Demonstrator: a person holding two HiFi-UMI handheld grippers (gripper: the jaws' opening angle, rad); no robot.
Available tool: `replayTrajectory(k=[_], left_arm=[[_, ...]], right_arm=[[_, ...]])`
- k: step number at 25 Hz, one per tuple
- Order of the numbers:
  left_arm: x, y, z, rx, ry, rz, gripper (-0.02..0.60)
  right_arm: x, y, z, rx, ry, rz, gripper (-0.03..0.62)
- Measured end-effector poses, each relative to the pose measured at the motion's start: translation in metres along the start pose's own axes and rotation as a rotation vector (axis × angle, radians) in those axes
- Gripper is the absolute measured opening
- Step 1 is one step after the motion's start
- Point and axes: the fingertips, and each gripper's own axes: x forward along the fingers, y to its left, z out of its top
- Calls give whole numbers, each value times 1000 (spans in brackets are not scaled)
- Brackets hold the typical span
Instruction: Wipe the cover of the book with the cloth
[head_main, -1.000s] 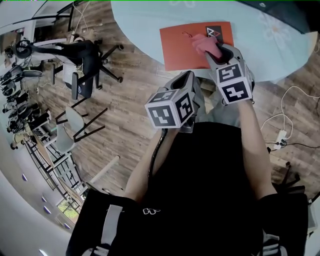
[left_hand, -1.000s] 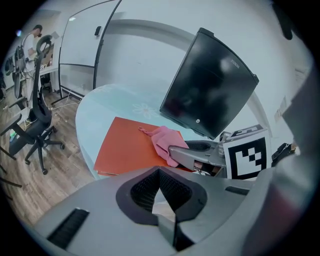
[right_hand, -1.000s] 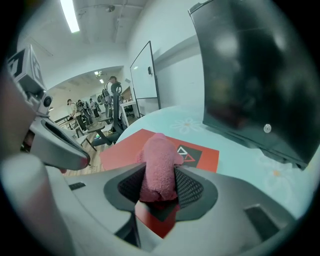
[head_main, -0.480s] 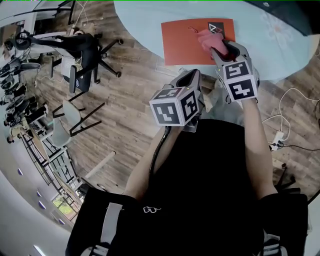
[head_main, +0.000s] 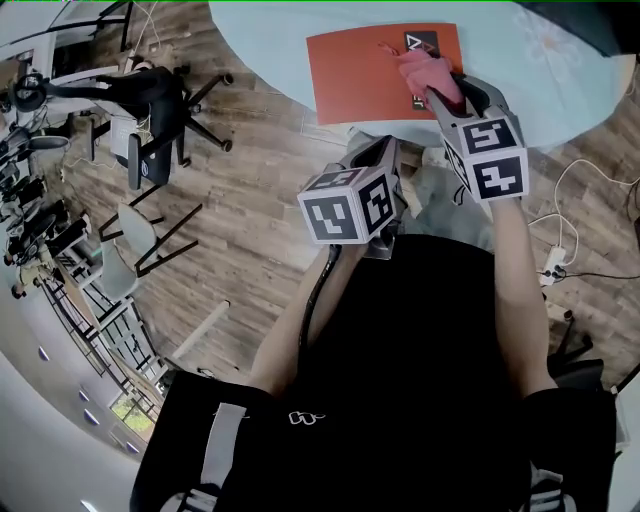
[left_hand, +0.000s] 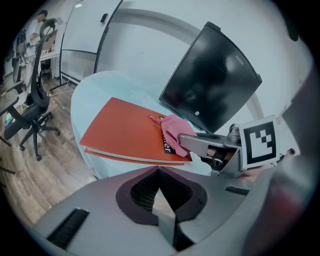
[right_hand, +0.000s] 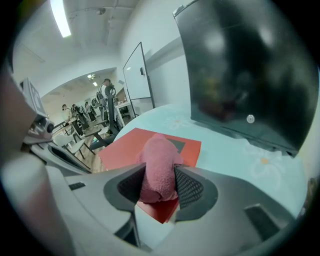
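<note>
Right claw (right_hand: 159, 186): clamped on pink cloth (right_hand: 159, 162), wad pinched between both pads, tip down on the cover.
Left claw (left_hand: 159, 172): closed, empty, held off the table (head_main: 520, 40) at 7 o'clock of the book (head_main: 360, 75).
Book: red, flat, 12 o'clock in head view, close to table's near edge.
Risk: sliding of the unpinned book toward that edge under a stroke; loss of cloth through snagging.
Around: dark monitor (left_hand: 215, 75) at 1 o'clock beyond book; chairs (head_main: 150, 100) at 9 o'clock; no obstacle on the cover.

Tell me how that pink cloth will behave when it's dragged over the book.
The cloth bulges softly in the right gripper, so it is probably floppy and will trail. Its fuzzy pile likely drags on the book rather than sliding freely.
</note>
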Motion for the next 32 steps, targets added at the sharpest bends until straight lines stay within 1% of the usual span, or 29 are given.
replayTrajectory(k=[2, 5, 7, 10, 13, 16, 18, 21, 26, 29, 32], left_arm=[[6, -2, -3, -5, 9, -15, 11], [10, -3, 1, 2, 12, -32, 11], [10, -5, 2, 0, 10, -31, 11], [8, -7, 9, -25, -14, -15, 11], [3, -1, 17, -48, -35, 0, 11], [-4, 20, 17, -85, -44, 24, 11], [-10, 35, 16, -133, -62, 50, 11], [-23, 53, 14, -205, -100, 95, 11], [-42, 82, 8, -272, -133, 158, 11], [-50, 97, -1, -300, -127, 193, 11], [-55, 102, -5, -305, -122, 206, 11]], right_arm=[[-5, -7, -5, 28, 13, -3, 169], [-10, -20, -1, 58, -2, -32, 169], [-12, -25, 0, 72, -8, -33, 169], [-14, -27, 8, 64, -8, -5, 169], [-13, -17, 34, 62, -55, 45, 169], [-5, 10, 64, 40, -113, 110, 169], [5, 37, 75, 3, -118, 179, 169], [20, 80, 77, -56, -87, 293, 169], [38, 145, 64, -146, -11, 447, 169], [48, 164, 47, -168, 47, 488, 169], [53, 165, 34, -170, 98, 490, 169]])
